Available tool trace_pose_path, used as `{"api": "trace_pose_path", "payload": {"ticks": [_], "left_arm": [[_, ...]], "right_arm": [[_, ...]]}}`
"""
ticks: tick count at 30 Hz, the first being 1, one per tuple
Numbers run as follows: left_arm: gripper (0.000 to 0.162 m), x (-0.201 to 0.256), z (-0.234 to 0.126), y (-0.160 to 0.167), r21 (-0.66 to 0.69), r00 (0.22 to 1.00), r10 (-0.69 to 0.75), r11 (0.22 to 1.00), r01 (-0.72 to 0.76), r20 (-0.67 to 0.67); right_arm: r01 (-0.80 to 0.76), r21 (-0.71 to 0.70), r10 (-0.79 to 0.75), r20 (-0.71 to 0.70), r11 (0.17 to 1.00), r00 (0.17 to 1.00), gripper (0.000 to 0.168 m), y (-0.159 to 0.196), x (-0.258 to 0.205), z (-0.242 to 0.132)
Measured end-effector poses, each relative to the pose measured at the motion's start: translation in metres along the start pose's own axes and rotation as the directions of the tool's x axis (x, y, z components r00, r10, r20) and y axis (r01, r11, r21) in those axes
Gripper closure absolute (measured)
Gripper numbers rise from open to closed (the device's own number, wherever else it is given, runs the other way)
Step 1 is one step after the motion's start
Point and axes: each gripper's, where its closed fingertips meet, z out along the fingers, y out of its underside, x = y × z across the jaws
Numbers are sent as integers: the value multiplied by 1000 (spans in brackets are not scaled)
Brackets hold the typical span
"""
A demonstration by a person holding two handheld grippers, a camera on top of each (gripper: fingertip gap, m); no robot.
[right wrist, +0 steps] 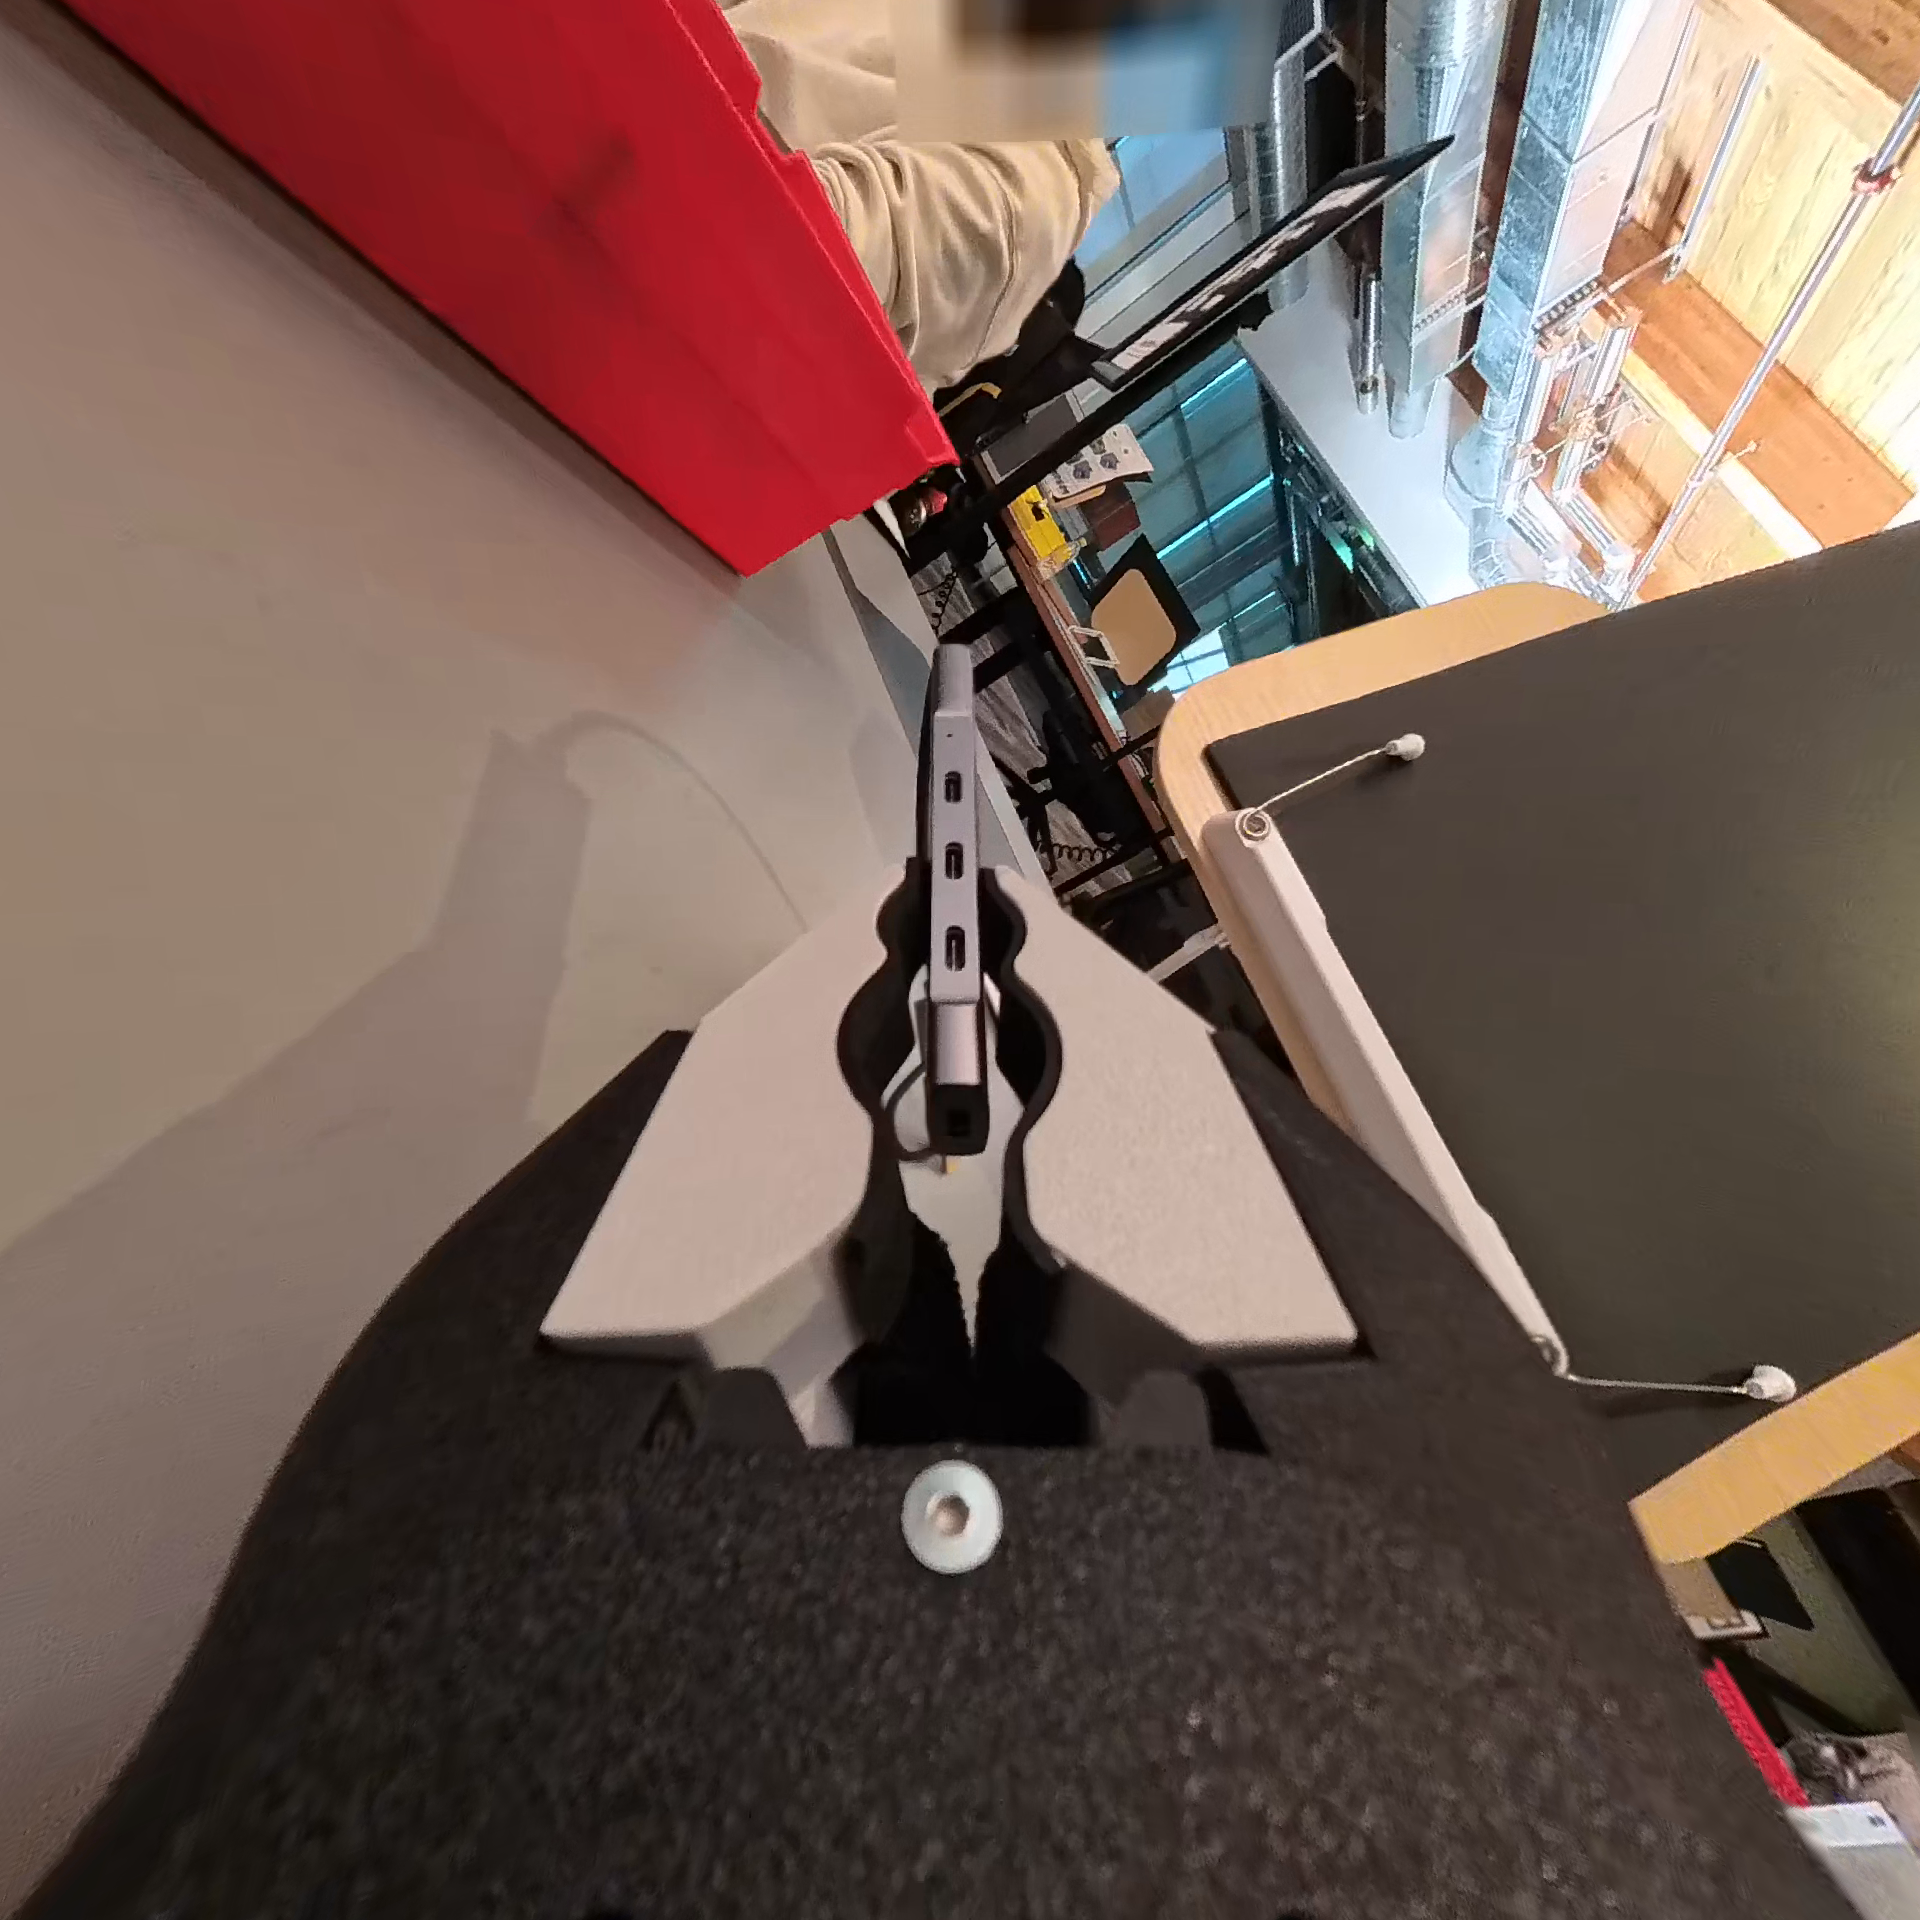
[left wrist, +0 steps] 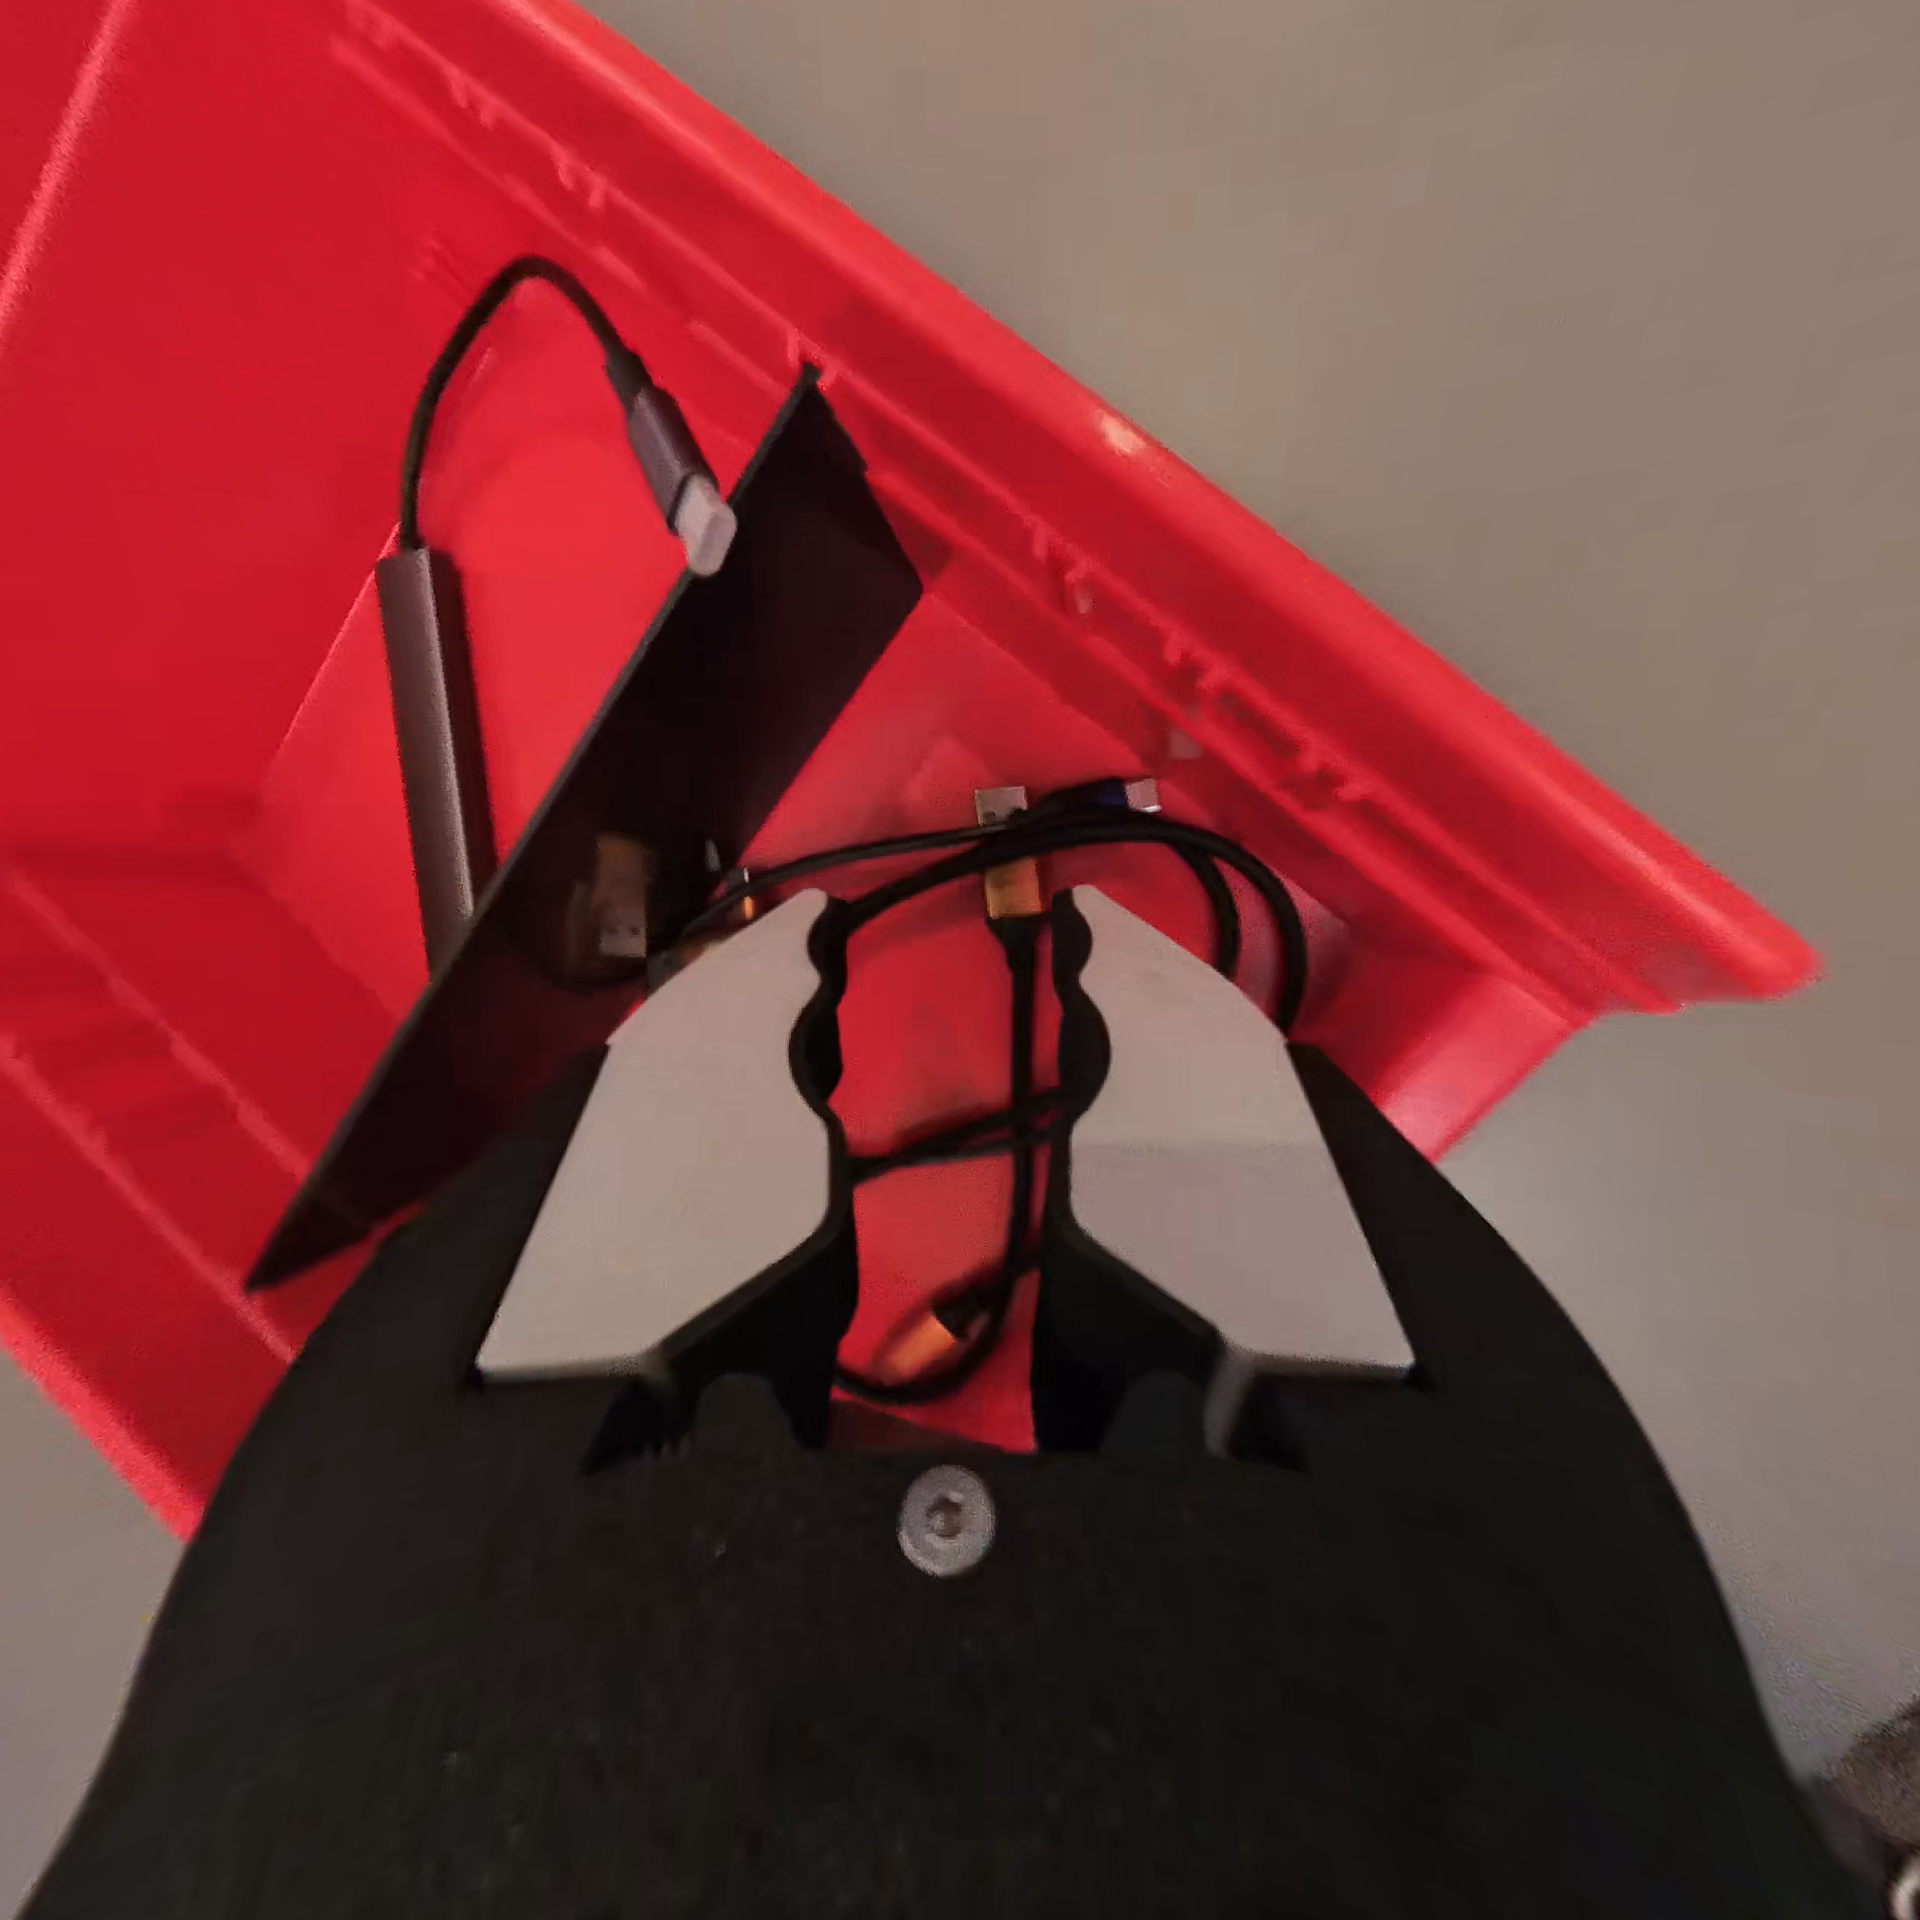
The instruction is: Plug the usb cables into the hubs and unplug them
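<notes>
Grey-and-black left gripper [left wrist: 940,909] poised over a red plastic bin [left wrist: 1299,644], jaws apart around a tangled black cable with orange plugs [left wrist: 1013,914] lying inside. Beyond a black divider panel [left wrist: 665,810], a slim grey hub with short lead [left wrist: 431,717]. Right gripper [right wrist: 951,894] clamped on a grey metal multi-port hub [right wrist: 954,831] (ports facing the camera) above a pale tabletop [right wrist: 312,727].

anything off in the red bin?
Black divider in the red bin leans askew, not upright. Black cables lie tangled beside it, under the open left gripper. A grey hub rests against the divider's far side.
</notes>
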Motion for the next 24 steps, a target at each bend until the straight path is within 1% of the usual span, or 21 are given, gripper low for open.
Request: {"api": "trace_pose_path", "payload": {"ticks": [3, 6, 9, 10, 13, 18, 22, 24], "left_arm": [[122, -3, 18, -6, 2, 995, 77, 997, -77, -57], [122, 4, 31, -1, -22, 982, 112, 993, -117, -154], [130, 11, 34, 2, -12, 967, 140, 989, -146, -214], [137, 12, 34, 4, -10, 963, 146, 988, -153, -227], [149, 11, 33, 10, -16, 961, 177, 983, -184, -211], [162, 9, 26, 18, -44, 960, 199, 976, -211, -196], [162, 2, 10, 11, -18, 969, 199, 979, -203, -146], [162, 2, 2, 8, -1, 971, 191, 981, -193, -143]], "right_arm": [[-23, -8, 23, 6, 1000, 1000, 161, 2, 1, 1], [-32, -11, 33, 16, 999, 999, 161, 3, 0, 2], [-28, -12, 28, 27, 1000, 999, 161, 3, -3, 2], [-26, -13, 26, 32, 1000, 999, 161, 3, -4, 2], [-22, -16, 23, 38, 1000, 999, 161, 4, -5, 3], [-37, -15, 38, 36, 999, 999, 161, 4, -3, 3], [-44, -17, 44, 35, 999, 998, 161, 4, -3, 3], [-40, -15, 41, 33, 999, 999, 161, 4, -3, 2]]}}
